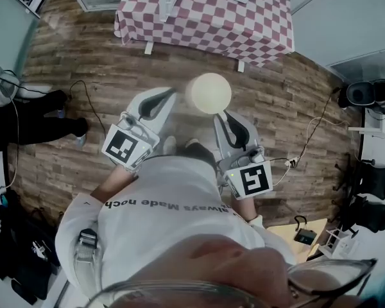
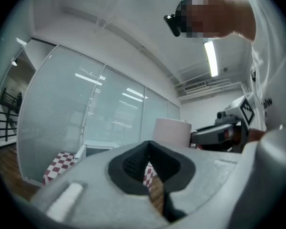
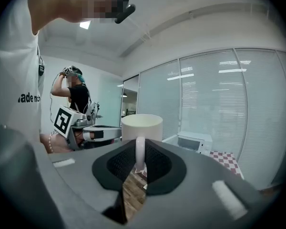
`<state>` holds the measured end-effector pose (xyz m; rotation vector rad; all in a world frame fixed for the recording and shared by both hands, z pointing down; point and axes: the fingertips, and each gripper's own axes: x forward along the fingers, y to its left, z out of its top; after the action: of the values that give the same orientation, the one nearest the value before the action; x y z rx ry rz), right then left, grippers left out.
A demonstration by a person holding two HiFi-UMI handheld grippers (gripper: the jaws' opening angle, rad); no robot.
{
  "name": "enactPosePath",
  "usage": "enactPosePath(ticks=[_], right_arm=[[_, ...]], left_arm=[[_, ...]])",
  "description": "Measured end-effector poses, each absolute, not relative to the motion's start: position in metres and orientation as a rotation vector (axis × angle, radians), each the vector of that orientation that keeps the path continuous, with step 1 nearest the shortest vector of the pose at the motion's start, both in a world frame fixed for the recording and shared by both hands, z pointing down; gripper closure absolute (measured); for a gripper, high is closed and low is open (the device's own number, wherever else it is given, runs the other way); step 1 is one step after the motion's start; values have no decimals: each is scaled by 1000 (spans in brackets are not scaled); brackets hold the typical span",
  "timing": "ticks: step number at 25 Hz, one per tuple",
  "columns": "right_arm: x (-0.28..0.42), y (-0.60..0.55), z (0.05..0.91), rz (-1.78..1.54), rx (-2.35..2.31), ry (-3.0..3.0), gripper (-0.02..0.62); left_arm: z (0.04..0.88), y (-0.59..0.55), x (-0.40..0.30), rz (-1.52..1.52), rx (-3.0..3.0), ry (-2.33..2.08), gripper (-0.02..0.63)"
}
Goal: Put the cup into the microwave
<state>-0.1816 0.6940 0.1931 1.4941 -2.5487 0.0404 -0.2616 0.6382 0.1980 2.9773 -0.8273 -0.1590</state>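
Observation:
A cream cup [image 1: 208, 93] hangs in the air above the wooden floor, its handle [image 3: 140, 152] pinched between the jaws of my right gripper [image 3: 139, 156], which is shut on it. In the head view the right gripper [image 1: 223, 115] sits just below the cup. My left gripper [image 1: 169, 96] is beside the cup on its left, shut with nothing in it [image 2: 150, 152]; the cup [image 2: 172, 132] shows past its tips. The white microwave [image 3: 194, 141] stands on a table with a red-checked cloth [image 1: 205, 19] ahead, its door side hard to make out.
Cables [image 1: 83, 92] and a power strip [image 1: 292, 162] lie on the floor at both sides. Black chairs [image 1: 366, 191] stand at the right. Another person [image 3: 77, 95] stands behind to the left. Glass walls with blinds [image 3: 214, 104] back the table.

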Motion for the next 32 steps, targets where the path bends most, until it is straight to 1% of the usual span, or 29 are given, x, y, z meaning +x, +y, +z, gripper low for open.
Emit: enactPosePath(ticks=[5, 16, 23, 32], right_arm=[[-170, 675, 197, 41, 1536, -2529, 551], [-112, 614, 198, 23, 1583, -2507, 551], [-58, 544, 202, 36, 1575, -2526, 551], [29, 447, 196, 40, 1585, -2542, 551]], left_arm=[[205, 618, -252, -144, 2975, -807, 601], [198, 556, -200, -128, 3003, -804, 601], [203, 488, -146, -88, 2993, -819, 601], [192, 389, -54, -74, 3009, -813, 601]])
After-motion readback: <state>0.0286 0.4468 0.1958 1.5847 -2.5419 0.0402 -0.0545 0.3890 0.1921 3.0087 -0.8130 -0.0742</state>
